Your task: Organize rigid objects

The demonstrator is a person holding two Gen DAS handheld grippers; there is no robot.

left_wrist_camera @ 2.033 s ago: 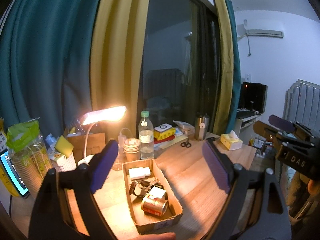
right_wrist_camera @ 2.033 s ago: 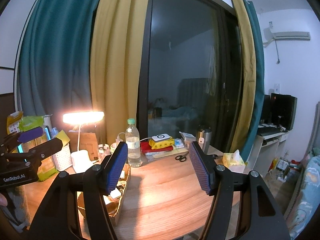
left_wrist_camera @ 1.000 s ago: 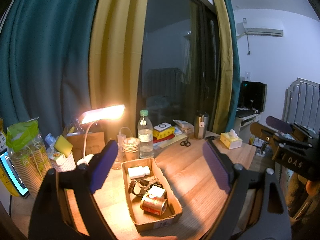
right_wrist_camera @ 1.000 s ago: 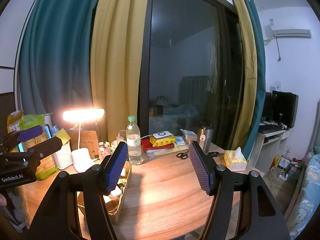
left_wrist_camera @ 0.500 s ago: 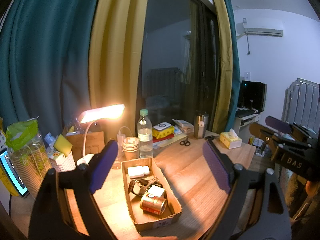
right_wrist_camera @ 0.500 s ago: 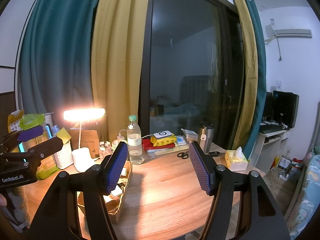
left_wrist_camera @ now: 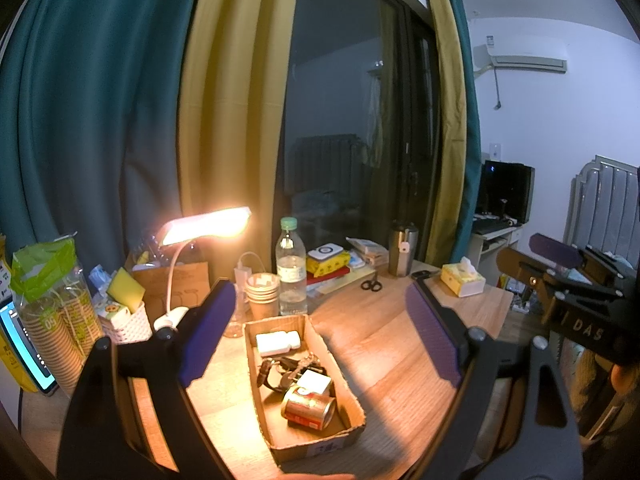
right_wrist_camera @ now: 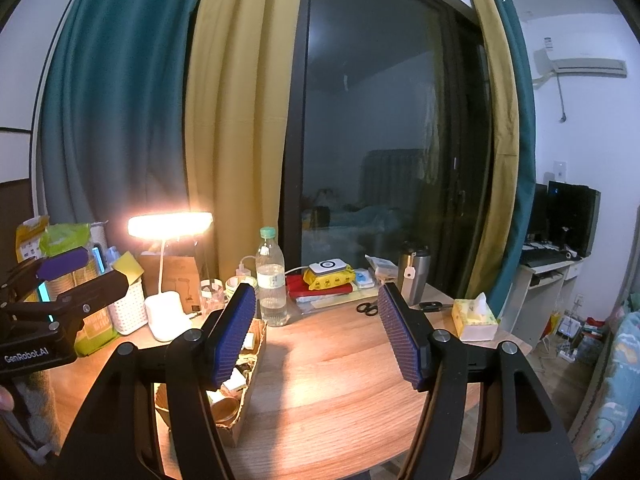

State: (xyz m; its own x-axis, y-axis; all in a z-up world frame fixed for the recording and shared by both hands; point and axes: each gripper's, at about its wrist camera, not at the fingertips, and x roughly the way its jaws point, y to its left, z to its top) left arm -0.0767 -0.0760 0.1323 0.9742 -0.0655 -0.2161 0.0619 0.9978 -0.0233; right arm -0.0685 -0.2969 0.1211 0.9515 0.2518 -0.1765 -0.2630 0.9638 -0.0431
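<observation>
A cardboard box lies on the wooden table. It holds a white pill bottle, a tangle of dark keys, a small white box and a copper can on its side. My left gripper is open and empty, held above the box. My right gripper is open and empty over the table's middle, with the box at its lower left. Each gripper shows at the edge of the other's view.
A lit desk lamp, paper cups, a water bottle, a steel tumbler, scissors, a tissue box, stacked yellow and red packs and a white basket line the table's back.
Both grippers stay open and almost still. The views have shifted only slightly; the box and its contents have not moved.
</observation>
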